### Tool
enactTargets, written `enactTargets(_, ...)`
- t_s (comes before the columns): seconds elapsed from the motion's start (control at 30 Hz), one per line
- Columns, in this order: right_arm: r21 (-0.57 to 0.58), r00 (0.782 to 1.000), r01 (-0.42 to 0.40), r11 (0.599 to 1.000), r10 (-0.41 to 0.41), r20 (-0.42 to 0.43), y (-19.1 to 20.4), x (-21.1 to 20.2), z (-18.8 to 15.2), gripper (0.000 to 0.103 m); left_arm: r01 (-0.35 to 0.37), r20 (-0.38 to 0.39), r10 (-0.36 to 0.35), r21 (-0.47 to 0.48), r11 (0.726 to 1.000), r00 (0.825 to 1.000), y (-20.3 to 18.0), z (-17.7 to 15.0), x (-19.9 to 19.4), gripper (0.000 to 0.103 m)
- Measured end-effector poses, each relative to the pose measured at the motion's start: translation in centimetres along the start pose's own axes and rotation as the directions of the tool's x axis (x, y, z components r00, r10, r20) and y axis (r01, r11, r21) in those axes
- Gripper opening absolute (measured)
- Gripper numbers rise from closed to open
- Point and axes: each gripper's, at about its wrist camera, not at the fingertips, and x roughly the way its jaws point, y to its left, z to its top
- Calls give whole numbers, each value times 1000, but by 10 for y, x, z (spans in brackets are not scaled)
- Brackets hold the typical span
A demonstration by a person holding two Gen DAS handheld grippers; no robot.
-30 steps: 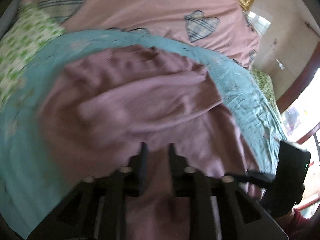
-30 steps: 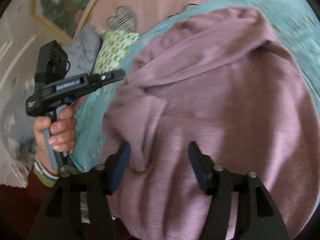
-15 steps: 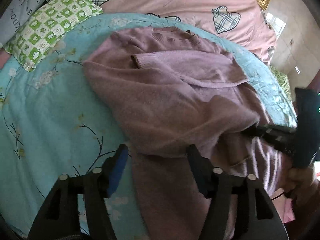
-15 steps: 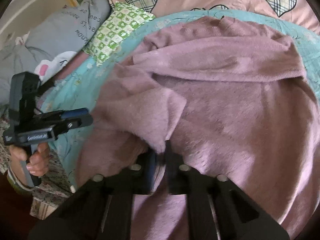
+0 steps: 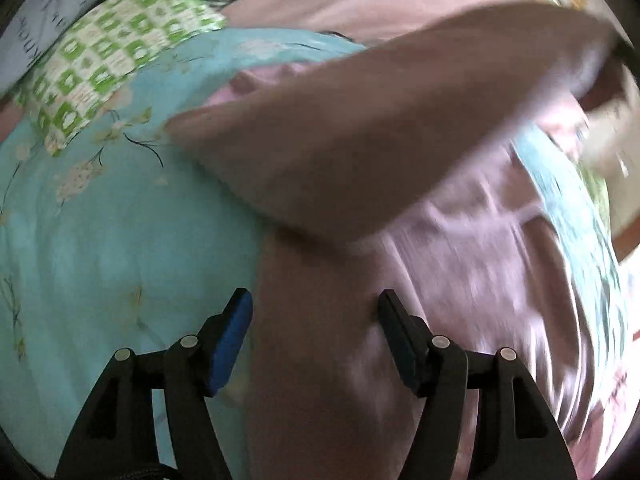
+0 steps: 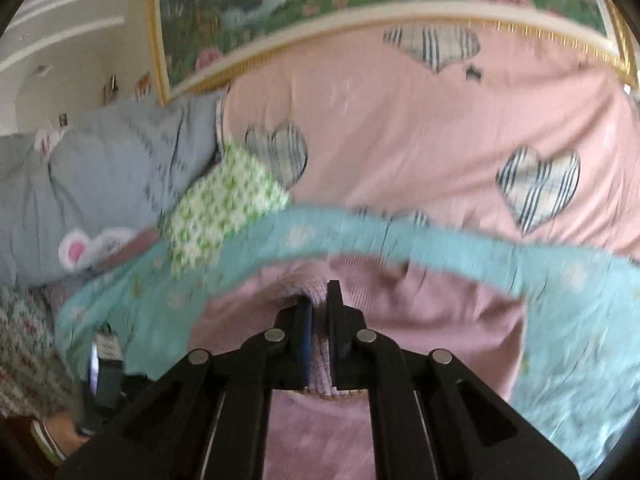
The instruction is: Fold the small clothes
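A mauve knit sweater point(image 5: 460, 272) lies on a light blue floral quilt point(image 5: 100, 240). In the left wrist view a fold of it point(image 5: 360, 140) is lifted across the middle, blurred by motion. My left gripper point(image 5: 316, 320) is open and empty, low over the sweater's left edge. My right gripper point(image 6: 319, 304) is shut on a ribbed edge of the sweater point(image 6: 320, 364), which is raised; the sweater's body point(image 6: 420, 320) spreads below it.
A green-and-white checked pillow point(image 5: 108, 60) and a grey pillow point(image 6: 112, 184) lie at the far left. A pink quilt with plaid hearts point(image 6: 400, 132) lies behind. A framed picture point(image 6: 320, 4) hangs on the wall. The other handle shows at bottom left point(image 6: 104, 380).
My right gripper, shut on the sweater's edge, has lifted it up and toward the far side. My left gripper has stayed open and shifted toward the sweater's left edge.
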Motion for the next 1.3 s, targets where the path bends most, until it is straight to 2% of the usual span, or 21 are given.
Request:
enactTargets(0.1, 31, 1000, 20, 999, -20, -15, -15, 7, -7, 7, -73, 29, 74, -41, 996, 997, 3, 20, 17, 66)
enactTargets(0.2, 68, 997, 69, 995, -65, -49, -35, 17, -22, 7, -109, 10, 109, -22, 994, 994, -2, 28, 35, 66)
enactTargets(0.33, 129, 993, 112, 985, -106, -54, -64, 22, -27, 7, -142, -8, 142, 11, 990, 990, -9, 25, 48, 66)
enactTargets(0.4, 149, 991, 132, 980, -126, -47, -79, 24, -23, 7, -180, -6, 180, -11, 984, 984, -1, 28, 51, 57)
enactTargets(0.43, 157, 990, 137, 978, -132, -44, -85, 25, -20, 7, -184, -7, 184, -42, 982, 983, 9, 33, 53, 43)
enactTargets(0.47, 168, 990, 141, 976, -136, -40, -91, 26, -17, 7, -165, -8, 165, -92, 982, 986, 21, 37, 51, 37)
enactTargets(0.53, 181, 989, 148, 972, -148, -16, -101, 27, -8, 7, -150, 23, 157, -189, 971, 987, 43, 43, 39, 36)
enactTargets(0.63, 184, 991, 129, 975, -135, 20, -104, 28, -8, 7, -137, 62, 158, -260, 956, 985, 62, 43, 24, 35)
enactTargets(0.77, 178, 988, 147, 973, -135, -79, -107, 58, -45, 7, -152, 26, 164, -255, 955, 986, 70, 30, 31, 28)
enactTargets(0.9, 179, 968, 184, 966, -147, -202, -113, 83, -91, 7, -124, 49, 144, -289, 949, 988, 79, 21, 26, 25)
enactTargets(0.97, 178, 962, 194, 965, -151, -228, -117, 88, -99, 7, -112, 59, 135, -295, 949, 989, 79, 20, 23, 23)
enactTargets(1.07, 153, 966, 207, 966, -177, -187, -115, 88, -85, 7, -110, 82, 140, -293, 950, 987, 78, 24, 16, 20)
enactTargets(1.17, 88, 984, 174, 981, -170, -57, -107, 72, -60, 7, -95, 123, 141, -319, 943, 982, 78, 22, 5, 20)
enactTargets(1.2, 66, 984, 176, 982, -173, -52, -106, 72, -59, 7, -97, 127, 144, -324, 941, 981, 78, 20, 4, 20)
enactTargets(1.3, 10, 970, 204, 979, -201, -140, -107, 87, -82, 7, -117, 102, 158, -327, 938, 982, 80, 10, 9, 20)
